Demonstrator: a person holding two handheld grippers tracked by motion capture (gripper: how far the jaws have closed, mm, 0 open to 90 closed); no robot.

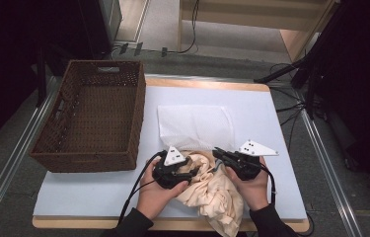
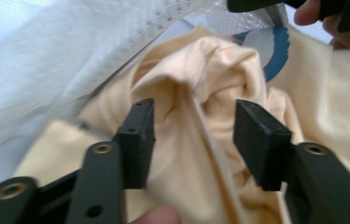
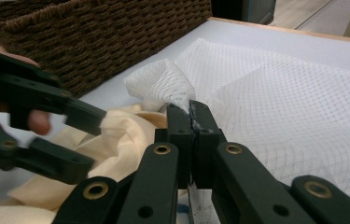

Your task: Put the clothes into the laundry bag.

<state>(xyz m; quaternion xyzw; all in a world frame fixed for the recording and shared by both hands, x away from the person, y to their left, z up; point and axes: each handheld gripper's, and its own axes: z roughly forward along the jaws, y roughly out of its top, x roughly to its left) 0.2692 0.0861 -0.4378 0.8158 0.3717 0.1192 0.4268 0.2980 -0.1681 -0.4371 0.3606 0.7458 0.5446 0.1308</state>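
Note:
A crumpled cream garment point(image 1: 217, 195) lies at the table's front edge, its top reaching under a white mesh bag point(image 1: 195, 126). My left gripper point(image 1: 192, 173) is at the garment's left side. In the left gripper view its jaws point(image 2: 193, 135) stand open, a raised fold of the cream cloth point(image 2: 210, 79) between them, pads clear of it. My right gripper point(image 1: 217, 152) is shut on the mesh bag's near edge point(image 3: 163, 84), which bunches up above its closed jaws point(image 3: 190, 114). The left gripper point(image 3: 95, 144) also appears in the right gripper view, over the garment point(image 3: 121, 135).
A brown wicker basket point(image 1: 104, 62) stands at the table's left, with nothing seen inside. The mesh bag lies flat on the pale table mat point(image 1: 281, 163). A blue and white label point(image 2: 275, 51) shows by the bag's edge. Cables run across the floor beyond the table.

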